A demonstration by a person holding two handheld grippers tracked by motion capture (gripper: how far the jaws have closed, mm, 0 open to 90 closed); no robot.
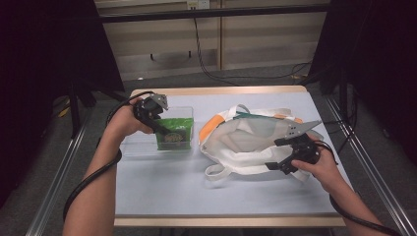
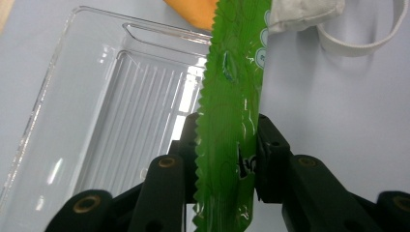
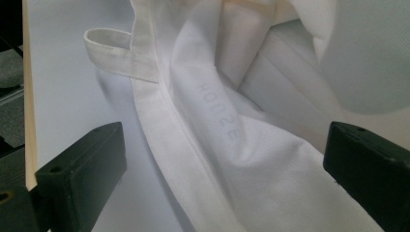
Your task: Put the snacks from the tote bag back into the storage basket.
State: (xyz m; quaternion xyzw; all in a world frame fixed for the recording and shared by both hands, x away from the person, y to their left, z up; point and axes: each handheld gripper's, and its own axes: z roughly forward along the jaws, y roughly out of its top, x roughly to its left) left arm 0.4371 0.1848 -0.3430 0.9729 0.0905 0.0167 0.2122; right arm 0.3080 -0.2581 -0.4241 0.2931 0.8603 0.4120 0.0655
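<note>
Left gripper [image 2: 226, 159] pinches the green packet [image 2: 232, 111] above the clear tray [image 1: 147, 145]; right gripper [image 3: 227, 169] gapes beside the tote bag [image 1: 246, 142] (a thin grip could slip).

Snack packet [image 2: 227, 125]: bright green, pale printed marks, dark lettering. Tote bag [image 1: 246, 142]: white, with orange and dark green trim. Bin [image 2: 96, 111]: clear, ribbed. Tabletop [image 1: 167, 187]: pale grey-blue. Fingers [image 3: 80, 166]: black.

The white cloth bag [image 3: 270, 159] bears faint pale lettering, seen upside down, reading "HOUSE".
</note>
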